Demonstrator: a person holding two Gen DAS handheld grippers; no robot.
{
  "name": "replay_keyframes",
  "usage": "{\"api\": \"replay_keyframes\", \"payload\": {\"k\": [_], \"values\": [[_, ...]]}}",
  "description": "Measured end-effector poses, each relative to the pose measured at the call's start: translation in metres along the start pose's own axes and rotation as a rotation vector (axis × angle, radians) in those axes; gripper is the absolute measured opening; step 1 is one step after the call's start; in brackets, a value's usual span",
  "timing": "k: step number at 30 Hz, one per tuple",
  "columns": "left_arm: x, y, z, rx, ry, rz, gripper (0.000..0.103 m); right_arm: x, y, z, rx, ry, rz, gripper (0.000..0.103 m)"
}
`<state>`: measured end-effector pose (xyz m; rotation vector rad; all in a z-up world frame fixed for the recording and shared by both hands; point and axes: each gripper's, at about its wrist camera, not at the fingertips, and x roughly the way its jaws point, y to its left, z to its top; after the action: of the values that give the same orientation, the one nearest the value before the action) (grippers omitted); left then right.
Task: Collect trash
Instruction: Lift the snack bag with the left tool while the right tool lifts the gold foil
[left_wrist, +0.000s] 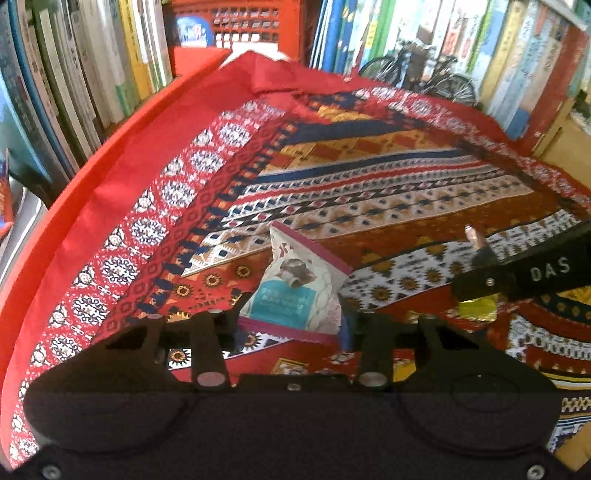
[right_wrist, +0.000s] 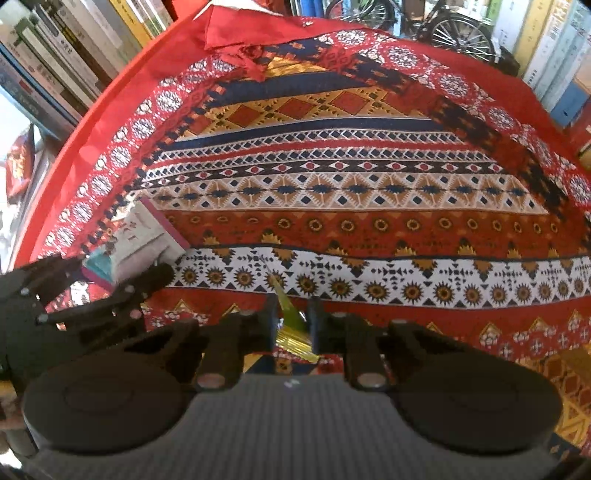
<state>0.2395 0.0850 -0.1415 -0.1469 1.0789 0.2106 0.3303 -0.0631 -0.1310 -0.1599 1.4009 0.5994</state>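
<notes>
The left tongs (left_wrist: 293, 314) clench a white and teal snack packet (left_wrist: 295, 288), which stands up from the patterned cloth (left_wrist: 369, 177) on the desk; to their right, the right tongs (left_wrist: 476, 288) hang above a gold wrapper (left_wrist: 478, 308). In the right wrist view, the right tongs (right_wrist: 293, 325) pinch the gold wrapper (right_wrist: 290, 310) between their fingers, while the left tongs (right_wrist: 122, 273) sit to the left, closed on the snack packet (right_wrist: 140, 240).

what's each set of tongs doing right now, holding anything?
Left tongs: closed on the white and teal snack packet.
Right tongs: closed on the gold wrapper.
</notes>
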Motion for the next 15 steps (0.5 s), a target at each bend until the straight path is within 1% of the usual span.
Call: {"api": "replay_keyframes", "payload": {"k": [5,11,12,13,14,15], "values": [[-0.024,-0.008,-0.003,-0.017,-0.023,-0.03,0.042,-0.02,0.001,-0.008,0.029,-0.02,0.023,0.02],[-0.058,-0.017,-0.007,-0.012,-0.052,-0.045,0.042,-0.048,0.007,-0.026,0.048,-0.064,0.02,0.02],[-0.064,-0.017,-0.008,-0.014,-0.057,-0.05,0.04,-0.053,0.009,-0.03,0.052,-0.074,0.021,0.02],[-0.071,-0.017,-0.01,-0.012,-0.064,-0.053,0.012,-0.059,0.011,-0.033,0.056,-0.085,0.022,0.02],[-0.078,-0.018,-0.011,-0.009,-0.052,-0.055,0.009,-0.065,0.013,-0.038,0.061,-0.097,0.026,0.02],[-0.082,-0.018,-0.012,-0.019,-0.042,-0.055,0.011,-0.071,0.016,-0.042,0.064,-0.106,0.027,0.02]]}}
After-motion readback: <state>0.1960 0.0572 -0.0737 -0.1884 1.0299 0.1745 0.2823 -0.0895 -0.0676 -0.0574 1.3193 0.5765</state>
